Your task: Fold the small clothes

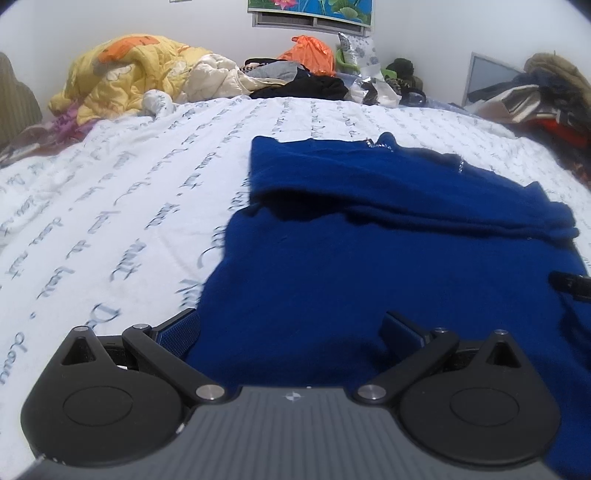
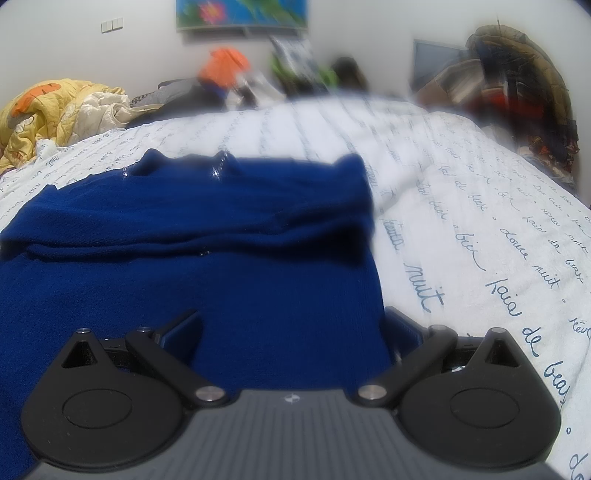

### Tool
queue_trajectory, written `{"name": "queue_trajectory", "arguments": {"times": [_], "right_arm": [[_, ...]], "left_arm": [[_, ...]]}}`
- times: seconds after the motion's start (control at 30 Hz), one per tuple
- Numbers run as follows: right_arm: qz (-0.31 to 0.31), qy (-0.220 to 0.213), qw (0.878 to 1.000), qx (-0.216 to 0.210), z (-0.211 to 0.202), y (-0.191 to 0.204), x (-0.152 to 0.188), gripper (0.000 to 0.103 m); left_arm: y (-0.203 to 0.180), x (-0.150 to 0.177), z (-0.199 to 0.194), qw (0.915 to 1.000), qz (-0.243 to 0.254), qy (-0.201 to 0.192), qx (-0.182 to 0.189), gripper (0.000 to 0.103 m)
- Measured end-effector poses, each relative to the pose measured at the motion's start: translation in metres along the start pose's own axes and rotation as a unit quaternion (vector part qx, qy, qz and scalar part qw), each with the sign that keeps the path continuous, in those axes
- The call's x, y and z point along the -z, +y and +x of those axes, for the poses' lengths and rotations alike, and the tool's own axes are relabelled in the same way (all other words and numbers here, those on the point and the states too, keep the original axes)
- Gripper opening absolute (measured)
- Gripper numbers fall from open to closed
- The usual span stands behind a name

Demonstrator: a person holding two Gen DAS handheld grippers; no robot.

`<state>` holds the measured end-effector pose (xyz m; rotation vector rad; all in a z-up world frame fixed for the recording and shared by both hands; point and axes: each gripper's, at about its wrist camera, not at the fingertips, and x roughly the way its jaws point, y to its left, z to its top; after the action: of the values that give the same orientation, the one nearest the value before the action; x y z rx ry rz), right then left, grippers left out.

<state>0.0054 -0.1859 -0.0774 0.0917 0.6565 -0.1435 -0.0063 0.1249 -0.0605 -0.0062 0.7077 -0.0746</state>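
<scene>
A dark blue knit garment (image 1: 369, 258) lies on the bed, its far part folded over in a ridge. My left gripper (image 1: 291, 328) is open, its jaws spread wide over the garment's near left edge, with cloth lying between them. My right gripper (image 2: 291, 328) is open too, jaws spread over the garment's (image 2: 221, 266) near right edge. The tip of the right gripper (image 1: 570, 284) shows at the right edge of the left wrist view. Neither gripper pinches the cloth.
The bed carries a white sheet (image 1: 129, 206) with blue script. At the far end lie a yellow quilt (image 1: 122, 74), an orange bag (image 1: 310, 50) and dark clothes (image 1: 306, 86). A clothes pile (image 2: 524, 96) stands at the right. A lotus picture (image 1: 314, 9) hangs on the wall.
</scene>
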Motion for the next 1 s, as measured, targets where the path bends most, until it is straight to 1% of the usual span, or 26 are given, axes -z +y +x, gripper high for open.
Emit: {"name": "queue_trajectory", "arguments": {"times": [0.17,0.27,0.4,0.53,0.57,0.63,0.7,0.8,0.87,0.9,0.93,0.97,1.0], "right_arm": [[0.000,0.000,1.000,0.000,0.000,0.000,0.000,0.103],[0.000,0.001,1.000,-0.004,0.000,-0.001,0.000,0.103],[-0.012,0.007,0.999,-0.034,-0.004,-0.009,0.000,0.103],[0.011,-0.002,0.997,-0.081,-0.025,-0.033,0.008,0.103],[0.015,-0.003,0.996,-0.086,-0.033,-0.041,0.010,0.103],[0.016,-0.003,0.996,-0.084,-0.048,-0.056,0.015,0.103],[0.021,0.009,0.996,-0.084,-0.061,-0.072,0.019,0.103],[0.046,0.042,0.993,-0.097,-0.077,-0.097,0.023,0.103],[0.058,0.064,0.990,-0.114,-0.086,-0.109,0.028,0.103],[0.059,0.072,0.988,-0.124,-0.090,-0.112,0.032,0.102],[0.058,0.079,0.986,-0.135,-0.095,-0.112,0.036,0.102],[0.054,0.084,0.984,-0.146,-0.098,-0.110,0.040,0.102],[0.048,0.090,0.983,-0.156,-0.100,-0.107,0.043,0.102]], "left_arm": [[0.036,0.007,-0.013,0.9985,-0.042,0.008,0.034,0.103],[0.055,0.010,-0.021,0.9976,-0.050,0.010,0.048,0.103],[0.075,0.013,-0.031,0.9959,-0.060,0.013,0.066,0.103],[0.087,0.017,-0.036,0.9916,-0.072,0.022,0.105,0.102],[0.087,0.018,-0.037,0.9909,-0.070,0.023,0.113,0.101],[0.084,0.020,-0.039,0.9891,-0.060,0.028,0.132,0.098],[0.078,0.023,-0.041,0.9859,-0.047,0.031,0.157,0.095],[0.065,0.026,-0.042,0.9808,-0.026,0.035,0.190,0.085],[0.053,0.028,-0.042,0.9823,-0.003,0.033,0.185,0.076],[0.049,0.028,-0.042,0.9833,0.011,0.032,0.179,0.067],[0.045,0.028,-0.042,0.9841,0.021,0.031,0.173,0.061],[0.043,0.028,-0.041,0.9842,0.028,0.033,0.172,0.059],[0.042,0.027,-0.041,0.9839,0.031,0.035,0.173,0.053]]}}
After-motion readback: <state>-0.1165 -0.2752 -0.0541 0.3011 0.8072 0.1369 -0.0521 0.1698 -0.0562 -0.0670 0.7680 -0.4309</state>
